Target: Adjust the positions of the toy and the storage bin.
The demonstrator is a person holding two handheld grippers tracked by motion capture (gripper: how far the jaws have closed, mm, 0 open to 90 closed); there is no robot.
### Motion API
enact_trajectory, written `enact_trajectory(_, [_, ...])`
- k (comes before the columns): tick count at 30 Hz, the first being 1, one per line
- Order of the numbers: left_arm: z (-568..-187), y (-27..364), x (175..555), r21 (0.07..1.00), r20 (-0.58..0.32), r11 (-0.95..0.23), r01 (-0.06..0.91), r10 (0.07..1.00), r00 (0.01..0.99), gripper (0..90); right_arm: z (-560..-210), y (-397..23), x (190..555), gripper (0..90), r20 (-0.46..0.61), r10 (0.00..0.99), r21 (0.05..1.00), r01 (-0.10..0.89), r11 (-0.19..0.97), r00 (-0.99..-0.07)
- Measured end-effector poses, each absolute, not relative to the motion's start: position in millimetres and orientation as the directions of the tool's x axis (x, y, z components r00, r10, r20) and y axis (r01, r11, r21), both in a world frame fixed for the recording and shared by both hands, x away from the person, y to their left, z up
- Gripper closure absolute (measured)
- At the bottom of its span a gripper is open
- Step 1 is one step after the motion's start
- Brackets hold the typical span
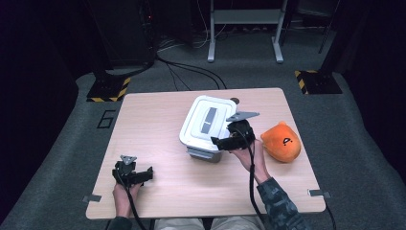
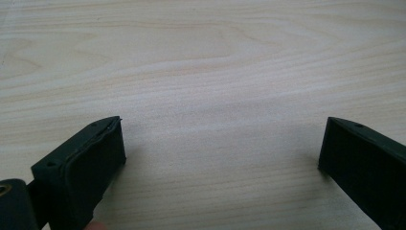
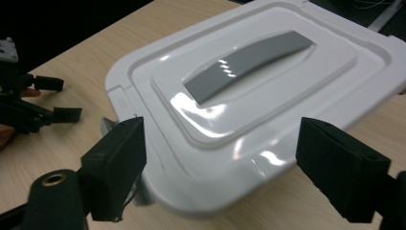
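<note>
Jaws of the right gripper (image 1: 224, 142) are spread wide at the near right corner of the white lidded box (image 1: 205, 125), which sits mid-table (image 1: 158, 124). Near left, the left gripper (image 1: 140, 175) is held low over bare wood, jaws likewise spread.

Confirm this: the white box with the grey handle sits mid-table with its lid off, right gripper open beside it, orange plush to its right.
Wrong on one count: the lid is on, covering the white box, as the right gripper view shows. The right gripper is open beside it, and the orange plush lies to its right.
</note>
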State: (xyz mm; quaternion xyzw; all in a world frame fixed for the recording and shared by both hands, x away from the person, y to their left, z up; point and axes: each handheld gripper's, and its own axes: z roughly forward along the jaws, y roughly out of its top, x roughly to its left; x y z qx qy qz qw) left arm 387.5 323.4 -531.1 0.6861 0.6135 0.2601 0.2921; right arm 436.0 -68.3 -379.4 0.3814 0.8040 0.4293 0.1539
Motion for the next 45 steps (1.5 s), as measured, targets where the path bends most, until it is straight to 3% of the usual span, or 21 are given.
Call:
enact_trajectory(5, [-531.2, 322.6, 387.5, 0.721, -0.003, -0.069, 0.690, 0.995, 0.103, 1.5, -394.8, -91.0, 417.7, 9.4, 0.043, 0.775, 0.811, 0.475, 0.341, -0.630])
enact_trajectory(9, [-531.0, 319.0, 386.7, 0.726, 0.018, -0.073, 0.684, 0.996, 0.087, 1.4, -427.4, -110.5, 400.3, 0.0, 0.028, 0.811, 0.796, 0.503, 0.335, -0.585])
enact_trajectory(17, [-526.3, 315.8, 390.1, 0.699, 0.062, -0.157, 0.698, 0.985, 0.159, 0.0, -489.6, -128.6, 391.6, 0.0, 0.061, 0.823, 0.742, 0.577, 0.341, -0.564])
enact_trajectory(22, [-519.1, 313.3, 392.1, 0.712, 0.028, -0.157, 0.685, 0.980, 0.196, 0.0, -522.6, -131.0, 391.2, 0.0, 0.064, 0.829, 0.705, 0.613, 0.356, -0.555])
enact_trajectory(26, [-506.1, 309.6, 395.7, 0.716, 0.009, -0.164, 0.679, 0.974, 0.226, 0.0, -527.0, -128.3, 390.9, 0.0, -0.002, 0.839, 0.704, 0.595, 0.388, -0.545])
enact_trajectory(35, [-457.8, 294.1, 409.9, 0.757, -0.035, -0.162, 0.633, 0.957, 0.286, 1.9, -529.8, -127.5, 391.7, 0.0, -0.004, 0.851, 0.715, 0.593, 0.370, -0.526])
enact_trajectory(45, [-413.1, 263.5, 429.7, 0.788, -0.023, -0.194, 0.584, 0.939, 0.343, 2.8, -529.9, -128.1, 392.7, 0.0, -0.007, 0.843, 0.713, 0.588, 0.382, -0.538])
